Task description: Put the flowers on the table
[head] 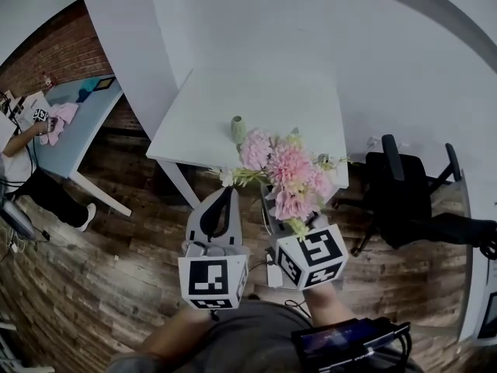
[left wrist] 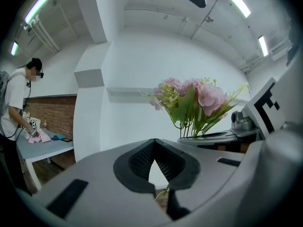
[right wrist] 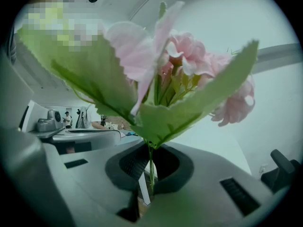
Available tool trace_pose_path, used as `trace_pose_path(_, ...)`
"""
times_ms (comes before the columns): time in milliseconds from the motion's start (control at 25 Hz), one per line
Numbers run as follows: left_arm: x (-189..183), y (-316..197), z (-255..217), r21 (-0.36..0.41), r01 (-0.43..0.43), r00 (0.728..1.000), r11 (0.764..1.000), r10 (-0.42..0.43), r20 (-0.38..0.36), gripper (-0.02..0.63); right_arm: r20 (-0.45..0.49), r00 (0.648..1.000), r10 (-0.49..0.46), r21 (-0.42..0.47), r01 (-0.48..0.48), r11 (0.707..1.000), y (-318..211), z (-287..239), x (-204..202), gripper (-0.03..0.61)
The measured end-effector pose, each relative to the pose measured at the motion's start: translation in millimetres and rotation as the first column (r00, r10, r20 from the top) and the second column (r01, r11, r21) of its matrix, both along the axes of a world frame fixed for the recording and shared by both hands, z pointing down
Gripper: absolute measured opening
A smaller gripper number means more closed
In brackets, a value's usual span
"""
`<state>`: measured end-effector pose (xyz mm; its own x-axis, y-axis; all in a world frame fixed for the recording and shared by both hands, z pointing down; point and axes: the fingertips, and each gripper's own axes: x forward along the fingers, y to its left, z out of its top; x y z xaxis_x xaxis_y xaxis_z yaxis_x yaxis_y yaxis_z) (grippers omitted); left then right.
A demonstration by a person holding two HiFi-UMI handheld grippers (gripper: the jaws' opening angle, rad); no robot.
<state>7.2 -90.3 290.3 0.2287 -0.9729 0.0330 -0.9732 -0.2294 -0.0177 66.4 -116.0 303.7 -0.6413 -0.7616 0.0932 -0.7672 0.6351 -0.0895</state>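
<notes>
R tongs [right wrist: 150, 171]: clenched on stems of pink bouquet [head: 286, 173], carried in air. L tongs [head: 225, 194]: closed, empty, just beside. White desk [head: 233, 99] lies straight ahead, blooms overlapping its near edge in head view. Stem axis runs along tongs, heads fwd. R hand leads. Small green vase [head: 238, 129] stands near desk front.

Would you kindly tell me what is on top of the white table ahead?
Only a small pale-green upright vessel shows on the white table. The pink artificial flower bunch, clamped in the right gripper, covers the tabletop's near right part, so anything there is hidden.
</notes>
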Motion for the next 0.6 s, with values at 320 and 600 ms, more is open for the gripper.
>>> trace_pose_path(320,-43,-71,25,-0.059,-0.036,0.998,0.998,0.032,-0.056,0.008,-0.022,0.997,0.077,-0.016,-0.077,0.997,-68,3,-26,0.018)
trace_pose_path(600,-72,-148,36,-0.08,-0.126,0.99,0.989,0.12,-0.075,0.008,-0.045,0.985,0.167,-0.026,-0.168,0.985,-136,3,-48,0.018)
